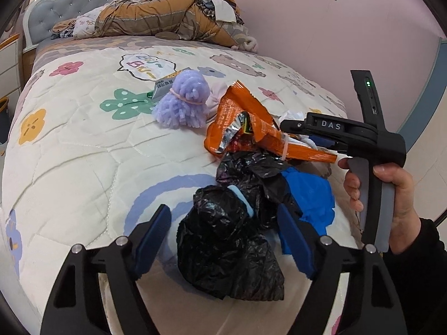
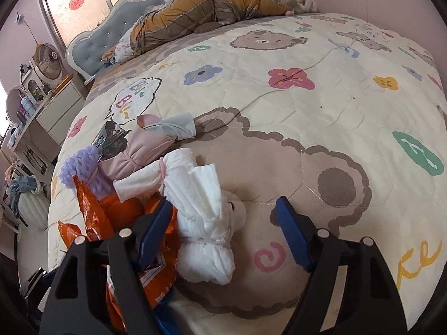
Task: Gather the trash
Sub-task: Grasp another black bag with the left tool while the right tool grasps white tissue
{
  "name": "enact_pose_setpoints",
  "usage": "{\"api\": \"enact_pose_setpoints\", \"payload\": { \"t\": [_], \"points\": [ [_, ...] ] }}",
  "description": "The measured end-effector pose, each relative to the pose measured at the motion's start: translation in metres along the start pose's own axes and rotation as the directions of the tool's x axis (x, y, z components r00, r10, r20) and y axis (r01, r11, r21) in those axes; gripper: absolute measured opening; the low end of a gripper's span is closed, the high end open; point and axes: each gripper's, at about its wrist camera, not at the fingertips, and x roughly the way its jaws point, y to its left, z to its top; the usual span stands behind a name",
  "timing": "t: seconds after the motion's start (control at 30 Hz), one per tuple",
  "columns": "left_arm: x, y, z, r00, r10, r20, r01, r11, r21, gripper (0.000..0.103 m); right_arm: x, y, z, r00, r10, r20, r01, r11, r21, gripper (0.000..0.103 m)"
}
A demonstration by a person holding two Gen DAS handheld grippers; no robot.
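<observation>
A crumpled black plastic bag (image 1: 223, 237) lies on the quilt between the blue pads of my left gripper (image 1: 226, 240); the jaws stand apart with a gap at the left pad. Behind it lie a blue wad (image 1: 307, 195), an orange snack wrapper (image 1: 251, 122) and a purple fluffy bundle (image 1: 184, 100). A white bundle tied with pink bands (image 2: 206, 223) sits between the fingers of my right gripper (image 2: 223, 231), close to the left pad and clear of the right one. The orange wrapper (image 2: 95, 215) lies under that left finger. A hand (image 1: 391, 195) holds the right gripper's grip.
All of it lies on a bed with a cartoon quilt (image 2: 307, 111). Piled bedding (image 1: 156, 19) sits against the grey headboard (image 2: 111, 36). A pink cloth bundle (image 2: 139, 150) and a small packet (image 1: 163, 85) lie near the trash. A pink wall (image 1: 335, 28) runs alongside; a fan (image 2: 47, 61) stands beyond.
</observation>
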Motion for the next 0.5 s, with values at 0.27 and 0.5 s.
{"api": "enact_pose_setpoints", "payload": {
  "t": [0.27,0.5],
  "points": [
    [0.009,0.004,-0.002,0.999,-0.040,-0.026,0.039,0.999,-0.034,0.028,0.007,-0.011,0.001,1.000,0.005,-0.006,-0.004,0.997,0.073,0.038],
    [0.000,0.001,-0.005,0.998,-0.058,-0.015,0.057,0.998,-0.030,0.020,0.001,-0.016,0.002,1.000,0.015,0.000,-0.015,0.993,0.119,0.021]
  ]
}}
